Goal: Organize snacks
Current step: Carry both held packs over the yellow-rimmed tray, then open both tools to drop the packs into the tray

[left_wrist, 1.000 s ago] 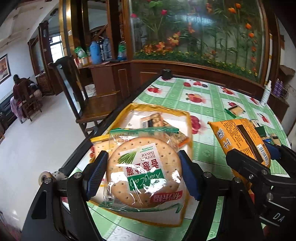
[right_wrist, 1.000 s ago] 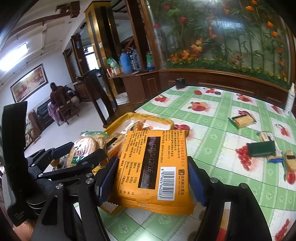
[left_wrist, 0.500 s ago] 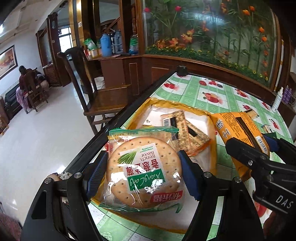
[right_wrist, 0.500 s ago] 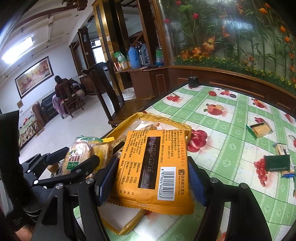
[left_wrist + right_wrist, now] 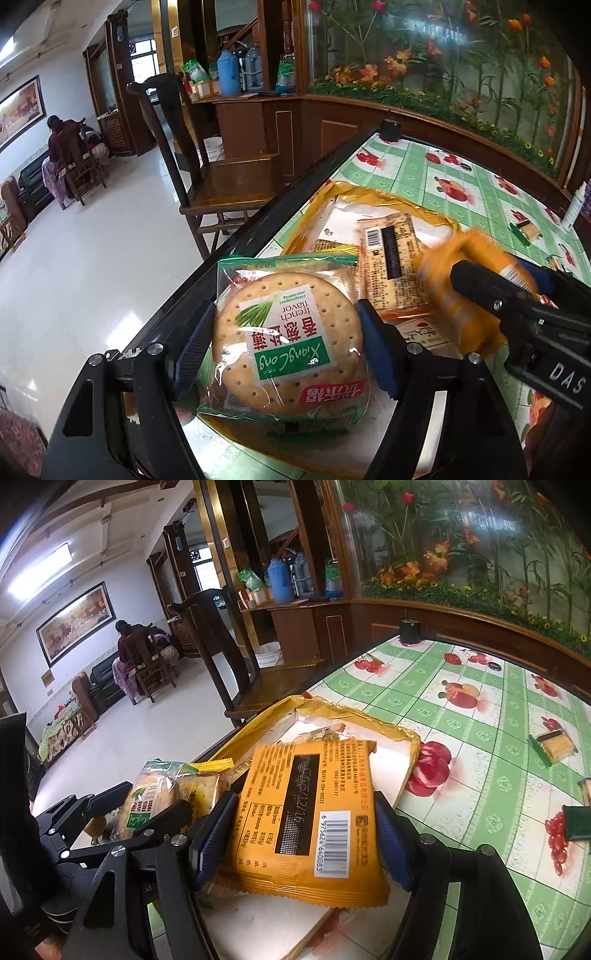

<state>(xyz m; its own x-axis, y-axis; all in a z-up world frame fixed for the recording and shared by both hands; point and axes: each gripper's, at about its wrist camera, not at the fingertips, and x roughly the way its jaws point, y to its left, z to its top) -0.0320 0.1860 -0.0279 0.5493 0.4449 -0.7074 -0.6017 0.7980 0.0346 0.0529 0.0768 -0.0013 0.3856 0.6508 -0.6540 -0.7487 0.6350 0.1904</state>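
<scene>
My left gripper [image 5: 286, 341] is shut on a round cracker pack [image 5: 286, 343] in clear wrap with a green label, held over the near left corner of a gold-rimmed tray [image 5: 417, 206]. My right gripper [image 5: 301, 834] is shut on an orange snack packet [image 5: 303, 819] with a barcode, held over the same tray [image 5: 388, 729]. In the left wrist view the right gripper [image 5: 517, 295] and its blurred orange packet [image 5: 461, 280] sit to the right. Other packets [image 5: 391, 266] lie in the tray. In the right wrist view the left gripper's cracker pack [image 5: 147, 801] shows at the left.
The tray lies by the left edge of a table with a green checked fruit-print cloth [image 5: 480, 716]. Small snack packs [image 5: 552, 744] lie on the cloth at the right. A wooden chair [image 5: 221, 177] stands beside the table; a black cup [image 5: 409, 631] sits at the far corner.
Both grippers have moved left and slightly down with their packs, so the tray now lies under them. The table edge and floor show more at the left.
</scene>
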